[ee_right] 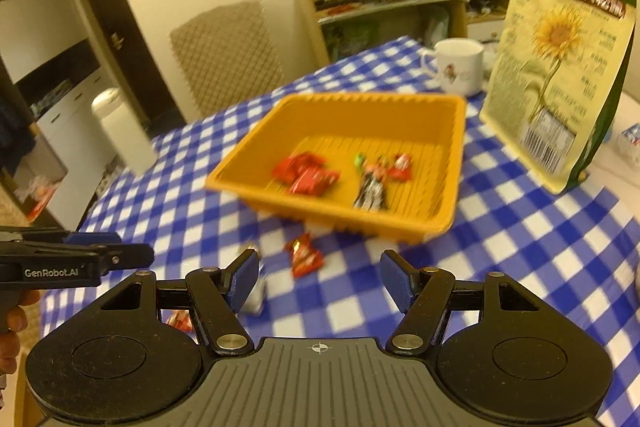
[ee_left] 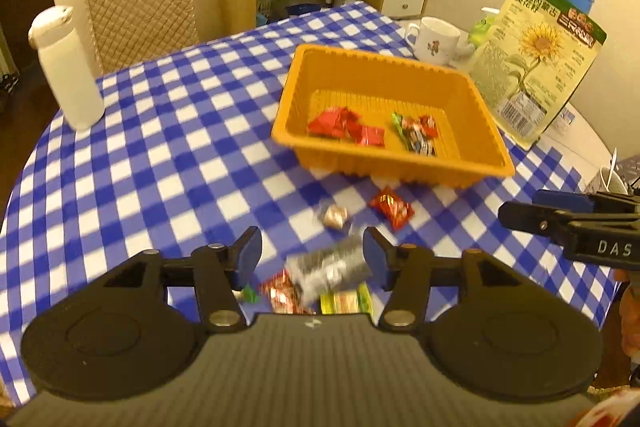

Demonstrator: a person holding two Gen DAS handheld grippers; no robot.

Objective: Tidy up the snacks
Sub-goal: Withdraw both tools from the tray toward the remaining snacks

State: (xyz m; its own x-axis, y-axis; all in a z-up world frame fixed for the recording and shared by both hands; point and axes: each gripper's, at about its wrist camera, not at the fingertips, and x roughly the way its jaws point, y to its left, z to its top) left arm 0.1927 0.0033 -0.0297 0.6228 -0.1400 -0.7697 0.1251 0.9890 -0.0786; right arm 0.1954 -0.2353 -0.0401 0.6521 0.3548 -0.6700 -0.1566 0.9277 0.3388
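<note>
I judge myself roughly halfway through. The orange tray (ee_left: 384, 75) already holds a cluster of red packets (ee_left: 346, 127) toward its 9 o'clock side and a mixed bunch of darker wrappers (ee_left: 416, 135) toward its 3 o'clock side. Several snacks are left on the checked tablecloth (ee_left: 160, 147): a red packet (ee_left: 391, 207) and a small pale wrapped sweet (ee_left: 335, 215) lie just off the tray's near wall, at about 6 o'clock from it. Closer to me lie a dark silvery packet (ee_left: 330, 265), a red-and-silver wrapper (ee_left: 282, 291), a yellow-green bar (ee_left: 347, 301) and a small green sweet (ee_left: 249, 294).

My left gripper (ee_left: 312, 251) is spread wide, its blue pads apart. The dark silvery packet sits in the gap between them, nearer the pad at 3 o'clock. Blur keeps me from telling whether that pad touches it, and I am not clamping it. It looks like the next thing to pick up.

My right gripper (ee_right: 318, 281) is also spread wide and carries nothing. The red packet lies on the cloth ahead of it at about 11 o'clock, and the pale sweet is partly hidden behind its 9 o'clock finger.

A white bottle (ee_left: 66, 67), a mug (ee_left: 434, 39) and a tall sunflower-seed bag (ee_left: 538, 63) stand on the table around the tray, untouched.
</note>
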